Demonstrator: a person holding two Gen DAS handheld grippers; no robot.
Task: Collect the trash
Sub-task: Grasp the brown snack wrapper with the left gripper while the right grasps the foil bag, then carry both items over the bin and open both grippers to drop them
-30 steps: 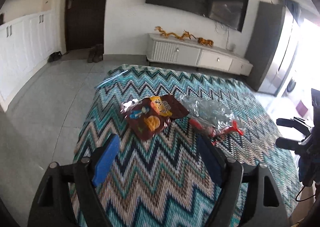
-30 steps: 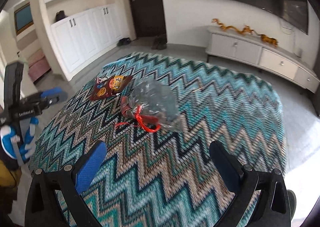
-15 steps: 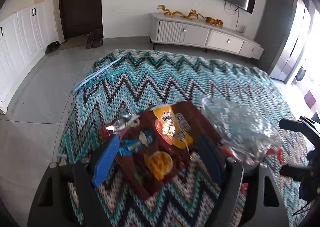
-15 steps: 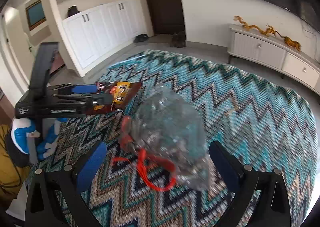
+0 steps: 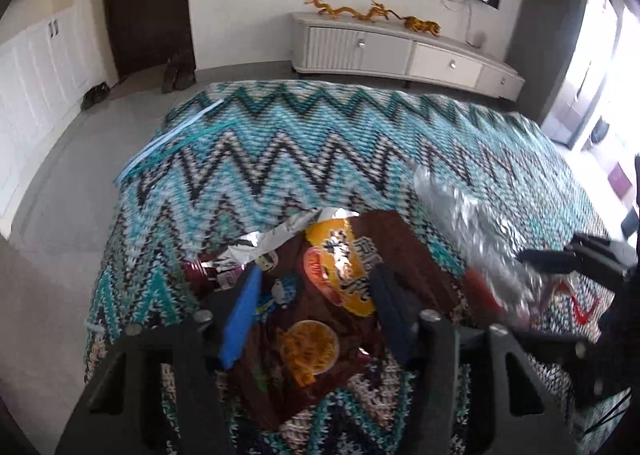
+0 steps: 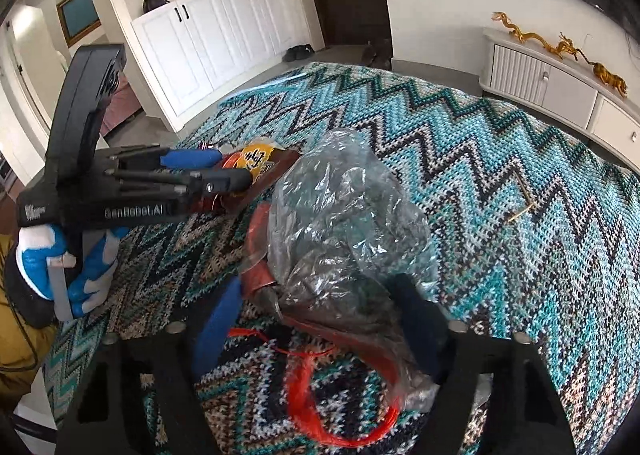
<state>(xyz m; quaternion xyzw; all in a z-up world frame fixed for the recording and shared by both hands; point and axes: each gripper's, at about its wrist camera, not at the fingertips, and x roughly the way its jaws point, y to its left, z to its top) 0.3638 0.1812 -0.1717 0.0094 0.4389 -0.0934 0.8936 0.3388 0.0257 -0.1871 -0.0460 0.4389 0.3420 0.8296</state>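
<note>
A brown snack wrapper (image 5: 344,267) with orange print and a torn silver end lies on the zigzag cloth (image 5: 280,159). My left gripper (image 5: 316,273) straddles it; its jaws are closing, with the wrapper between the pads and no clear squeeze. To its right lies a crumpled clear plastic bag (image 6: 344,215) with red string (image 6: 308,387). My right gripper (image 6: 318,281) reaches around the bag's near end; its jaws are closing, and the left pad (image 6: 218,319) stands just off the plastic. In the right wrist view, the left gripper (image 6: 234,166) sits over the wrapper (image 6: 256,159).
A gloved hand (image 6: 88,275) holds the left gripper. A small gold stick (image 6: 522,207) lies on the cloth at the right. A blue-white strip (image 5: 168,143) lies on the cloth's far left corner. A low white cabinet (image 5: 400,51) and white cupboards (image 6: 224,35) line the walls.
Both grippers came forward and down onto the trash: the left over the wrapper, the right around the bag. Both pairs of jaws have narrowed since half a second ago.
</note>
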